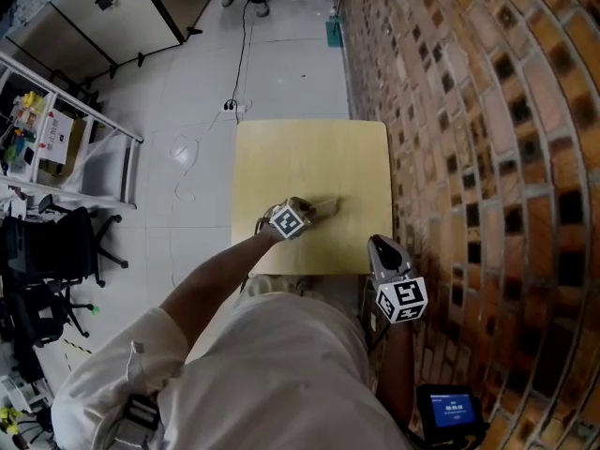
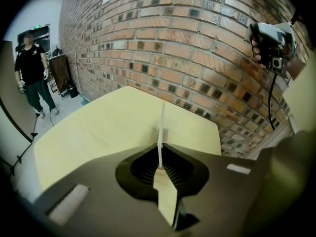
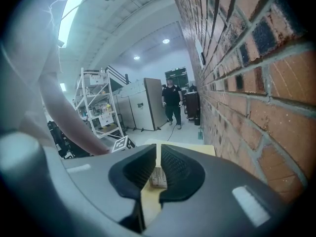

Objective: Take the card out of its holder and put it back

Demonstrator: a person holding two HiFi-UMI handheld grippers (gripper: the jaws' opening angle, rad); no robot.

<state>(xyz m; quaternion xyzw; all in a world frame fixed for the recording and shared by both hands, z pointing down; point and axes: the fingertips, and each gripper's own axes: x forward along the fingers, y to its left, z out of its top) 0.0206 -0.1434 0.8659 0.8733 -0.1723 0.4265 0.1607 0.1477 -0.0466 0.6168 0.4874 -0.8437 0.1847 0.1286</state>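
Observation:
A thin pale card (image 2: 162, 115) stands edge-on between the jaws of my left gripper (image 2: 160, 135), which is shut on it. Its cream nearer part (image 2: 166, 196) runs back behind the pads. In the head view the left gripper (image 1: 323, 206) is over the middle of the yellow table (image 1: 309, 153), pointing right. I cannot make out the holder there. My right gripper (image 1: 375, 247) hangs at the table's front right corner by the wall. Its jaws (image 3: 158, 149) stand together with nothing between them. A small whitish printed thing (image 3: 158, 177) lies on the table just beyond them.
A brick wall (image 1: 469, 157) runs close along the table's right edge. A person (image 2: 32, 73) stands far off on the tiled floor. Metal shelves (image 1: 56, 129) and office chairs (image 1: 47, 251) stand to the left. A cable (image 1: 239, 64) trails over the floor beyond the table.

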